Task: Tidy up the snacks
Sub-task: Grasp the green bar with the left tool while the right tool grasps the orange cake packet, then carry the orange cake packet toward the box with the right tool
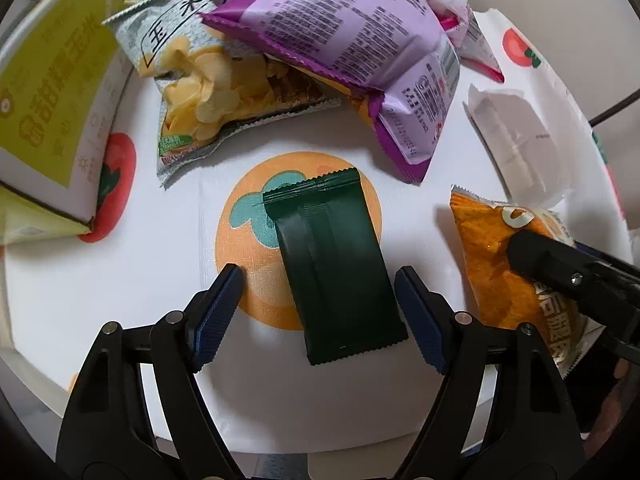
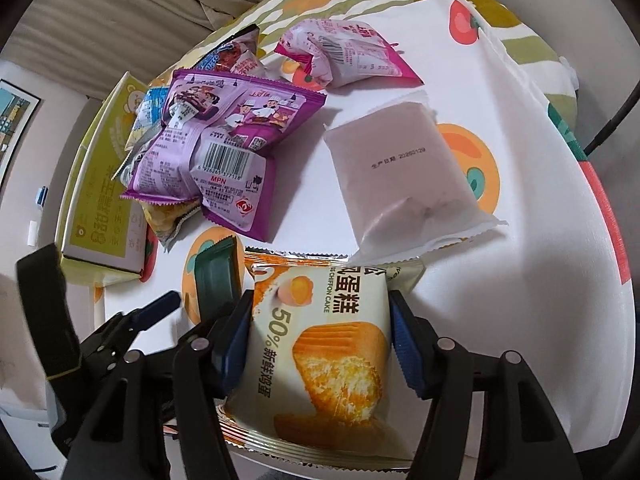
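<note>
A dark green snack packet (image 1: 334,264) lies flat on the white tablecloth (image 1: 120,292), between the fingers of my left gripper (image 1: 320,284), which is open around it; the right pad is close to the packet's edge. In the right wrist view the green packet (image 2: 218,276) shows left of my right gripper (image 2: 320,338). My right gripper's fingers are against both sides of an orange chiffon cake packet (image 2: 320,360). The cake packet (image 1: 504,264) and the right gripper's fingers (image 1: 560,268) show at the right of the left wrist view.
A pile of snack bags lies further back: a purple bag (image 1: 360,40), a corn chip bag (image 1: 200,88), a pink bag (image 2: 344,54). A pale lilac packet (image 2: 404,176) lies alone to the right. A yellow-green box (image 1: 44,100) stands at the left. The table's edge runs close below the grippers.
</note>
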### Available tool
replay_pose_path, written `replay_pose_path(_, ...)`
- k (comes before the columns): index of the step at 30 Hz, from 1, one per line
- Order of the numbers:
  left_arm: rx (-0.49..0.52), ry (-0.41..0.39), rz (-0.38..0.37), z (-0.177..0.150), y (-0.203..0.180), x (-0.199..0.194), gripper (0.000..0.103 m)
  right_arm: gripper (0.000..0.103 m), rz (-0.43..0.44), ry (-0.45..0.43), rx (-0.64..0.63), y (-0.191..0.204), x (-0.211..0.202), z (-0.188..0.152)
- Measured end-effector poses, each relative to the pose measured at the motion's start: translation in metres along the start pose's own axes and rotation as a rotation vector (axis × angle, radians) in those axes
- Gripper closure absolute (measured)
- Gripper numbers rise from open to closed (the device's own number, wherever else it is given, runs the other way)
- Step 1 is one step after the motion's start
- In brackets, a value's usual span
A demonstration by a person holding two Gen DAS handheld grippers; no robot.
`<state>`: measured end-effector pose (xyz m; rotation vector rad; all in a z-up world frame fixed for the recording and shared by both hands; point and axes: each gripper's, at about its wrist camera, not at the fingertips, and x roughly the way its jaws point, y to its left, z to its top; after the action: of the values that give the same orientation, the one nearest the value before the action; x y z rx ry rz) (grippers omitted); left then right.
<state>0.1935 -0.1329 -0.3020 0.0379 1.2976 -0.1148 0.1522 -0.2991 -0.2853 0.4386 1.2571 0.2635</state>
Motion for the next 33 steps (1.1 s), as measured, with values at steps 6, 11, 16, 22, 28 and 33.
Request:
replay_pose_path(6,0.023,0.003,0.037,0.002,-0.012,0.004,0.027,0.044,-0.001,-0.005,0.002,0.003,0.003,-0.002)
replay_pose_path(11,0.054,-0.010,0.033,0.003,-0.018,-0.003,0.057,0.044,-0.023,-0.010,-0.012,0.008,0.003,-0.005)
replay_pose_path(16,0.048,-0.008,0.001,0.001,-0.008,-0.007,0.058,0.044,-0.027,-0.013,-0.029,0.014,0.005,-0.008)
replay_pose_path(22,0.018,-0.024,-0.022,-0.005,0.012,-0.023,0.058,0.044,-0.023,-0.029,-0.041,0.022,0.002,-0.009)
replay_pose_path(28,0.003,-0.074,-0.024,-0.007,0.030,-0.056,0.058,0.044,0.000,-0.043,-0.052,0.033,-0.010,-0.011)
replay_pose_path(33,-0.013,-0.150,-0.029,-0.004,0.039,-0.097,0.058,0.044,0.042,-0.090,-0.089,0.050,-0.034,-0.006)
